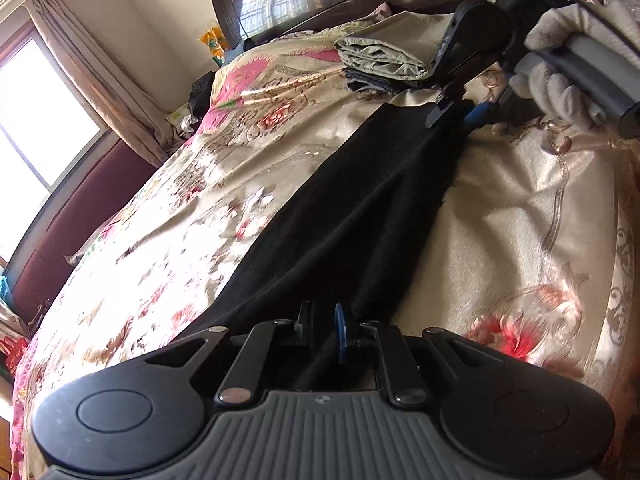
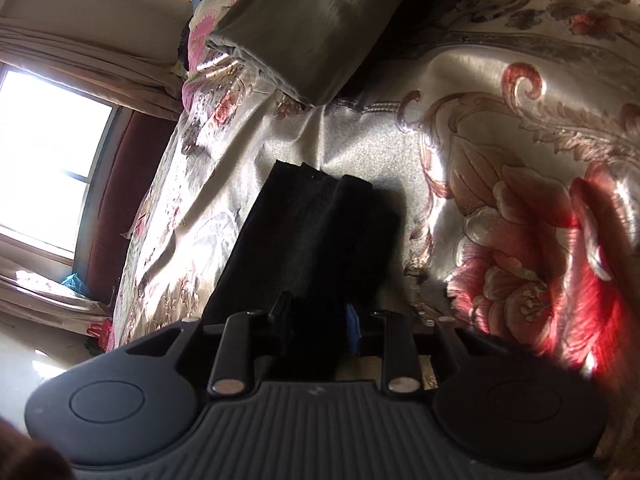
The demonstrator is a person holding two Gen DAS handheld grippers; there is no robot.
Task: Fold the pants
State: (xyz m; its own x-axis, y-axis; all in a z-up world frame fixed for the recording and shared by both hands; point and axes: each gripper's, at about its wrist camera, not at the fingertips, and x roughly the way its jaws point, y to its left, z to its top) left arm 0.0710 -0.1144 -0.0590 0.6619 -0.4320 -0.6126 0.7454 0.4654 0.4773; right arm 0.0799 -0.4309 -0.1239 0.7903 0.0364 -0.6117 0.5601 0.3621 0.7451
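The left gripper (image 1: pixel 320 328), low in its frame, is pinching the black pants (image 1: pixel 352 208) stretching across the bedspread (image 1: pixel 512 208) toward the right gripper (image 1: pixel 456 110) at upper right, whose jaws are holding the other end, contact hard to make out.

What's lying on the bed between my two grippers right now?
In the left wrist view, only the black pants stretch from the left gripper to the right gripper; floral bedspread on both sides.

Black pants (image 1: pixel 352 208) stretched along bedspread (image 1: pixel 500 208)
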